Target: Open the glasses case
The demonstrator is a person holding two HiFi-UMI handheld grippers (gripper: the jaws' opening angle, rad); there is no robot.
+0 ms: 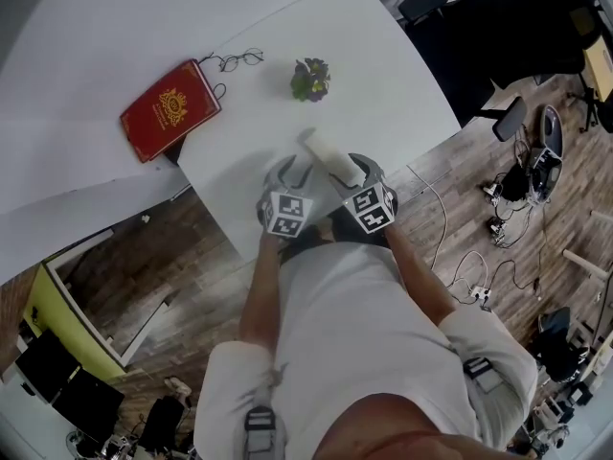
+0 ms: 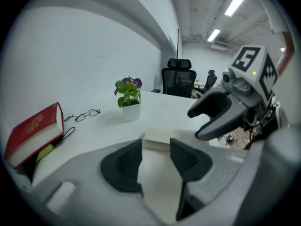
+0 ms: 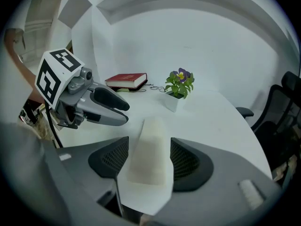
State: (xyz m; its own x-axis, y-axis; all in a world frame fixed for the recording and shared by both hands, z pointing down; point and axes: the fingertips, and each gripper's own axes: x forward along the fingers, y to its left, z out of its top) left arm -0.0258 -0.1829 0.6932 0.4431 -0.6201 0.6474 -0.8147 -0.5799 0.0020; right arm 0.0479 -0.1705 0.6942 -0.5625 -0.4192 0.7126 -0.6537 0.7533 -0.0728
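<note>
A white glasses case (image 3: 149, 154) lies lengthwise between the pads of my right gripper (image 3: 148, 145), which is shut on it. The case's near end sticks out past the edge of the white table (image 1: 383, 65). In the head view the case (image 1: 328, 156) points away from the right gripper (image 1: 350, 172) at the table's near edge. Just to its left, my left gripper (image 1: 292, 169) is open with nothing between its pads. The left gripper view (image 2: 156, 149) shows the case (image 2: 160, 136) a little beyond the fingertips.
A red book (image 1: 170, 109) lies at the far left of the table, with a pair of glasses (image 1: 239, 60) beside it. A small potted plant (image 1: 311, 79) stands beyond the case. A black office chair (image 1: 431, 8) is at the table's far side. Cables lie on the wood floor at the right.
</note>
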